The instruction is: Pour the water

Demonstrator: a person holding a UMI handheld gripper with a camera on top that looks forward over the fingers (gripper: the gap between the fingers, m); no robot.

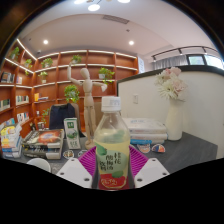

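Behind everything, from about nine o'clock round to one, runs a wall of reddish-wood shelving [60,70] lit from inside, with potted green plants [72,93] and small items I can't make out on its ledges. Overhead, at twelve o'clock, the ceiling [105,15] carries a few round lights. Off toward three o'clock stands a pale partition wall [190,100], and in front of it a tall white vase of pale pink flowers [172,85] rests on the dark table [185,152].

On the tabletop toward nine o'clock there is a clutter of things: a green-and-white carton [72,132] standing upright, something red [43,118] behind it, and flat packs nearer the edge that I can't identify. A slim wooden figure [88,105] rises just behind the carton. At about two o'clock from the bottle sits a clear lidded container [146,128].

The bottle [112,140] itself stands upright at the centre, white cap on, pale yellowish liquid inside, a red and green label low down. The gripper [112,172] at six o'clock has the bottle's lower part between its white fingers [73,172], whose pink pads sit close against both sides; whether they actually press it I cannot tell.
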